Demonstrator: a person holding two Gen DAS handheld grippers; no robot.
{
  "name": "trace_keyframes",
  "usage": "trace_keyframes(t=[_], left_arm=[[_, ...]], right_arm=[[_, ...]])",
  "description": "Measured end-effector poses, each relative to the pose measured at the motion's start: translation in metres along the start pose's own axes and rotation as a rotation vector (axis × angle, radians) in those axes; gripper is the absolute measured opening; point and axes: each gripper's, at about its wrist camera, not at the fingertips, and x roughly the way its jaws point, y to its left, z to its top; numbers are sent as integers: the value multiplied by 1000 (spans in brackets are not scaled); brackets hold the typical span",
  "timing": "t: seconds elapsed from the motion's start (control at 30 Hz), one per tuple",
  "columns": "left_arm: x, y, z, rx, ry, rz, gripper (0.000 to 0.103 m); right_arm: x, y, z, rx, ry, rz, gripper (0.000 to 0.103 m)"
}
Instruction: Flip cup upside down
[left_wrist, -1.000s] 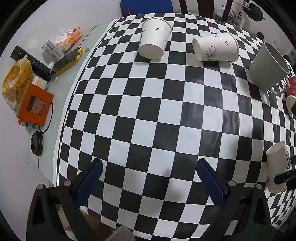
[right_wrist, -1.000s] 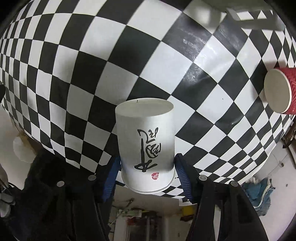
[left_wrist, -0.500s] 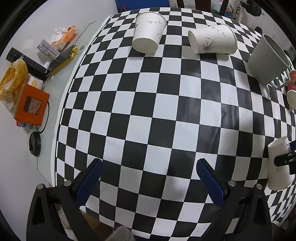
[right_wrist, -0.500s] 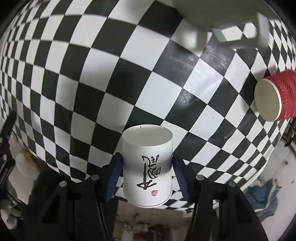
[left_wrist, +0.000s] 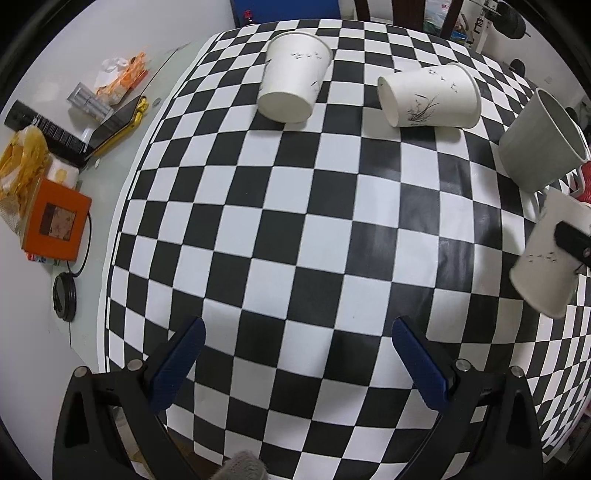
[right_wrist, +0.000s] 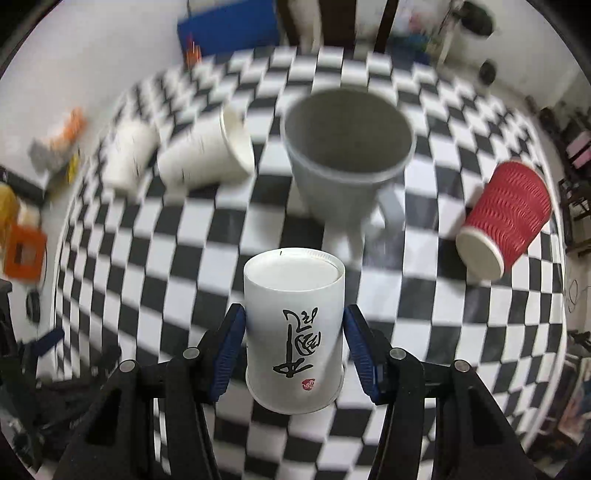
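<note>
My right gripper (right_wrist: 293, 345) is shut on a white paper cup (right_wrist: 293, 325) with black calligraphy and a red seal. The cup's flat base points away from me and its rim is toward the gripper. It is held above the checkered tablecloth (right_wrist: 207, 266). The same cup shows at the right edge of the left wrist view (left_wrist: 546, 258), tilted, with a dark finger across it. My left gripper (left_wrist: 295, 363) is open and empty, low over the near part of the cloth (left_wrist: 295, 236).
A grey mug (right_wrist: 347, 155) stands upright behind the held cup. A red ribbed cup (right_wrist: 506, 218) lies to its right. Two white paper cups (left_wrist: 295, 85) (left_wrist: 430, 98) lie at the far side. An orange box (left_wrist: 55, 221), phone and packets sit at the left.
My right gripper has swung with the cup from pointing down at the cloth to looking across the table. In the left wrist view the held cup has risen and tilted. The left gripper stays open.
</note>
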Motion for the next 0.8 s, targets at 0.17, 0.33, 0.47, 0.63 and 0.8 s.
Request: trace_keyframes(t=[0.17,0.33,0.47,0.63,0.8], left_arm=[[-3,-9,-2,25,-17,-15,103],[-10,-18,-11,53,-42,-24,103],[-14,-23,-17,67,-60,-22,103],[-27,-25,-22,81,-94,-23,103],[-56,-26,-24,84,-142,-48,103]], right_arm=[[-4,4,-29,1,-132,-14,57],[-9,7,-54,-24,-129,-29,59],[-11,4,-76,-27,-87,-57,70],[-14,-3,-94,18,-62,-86,92],[-33,-13,-104,55,-40,-113,101]])
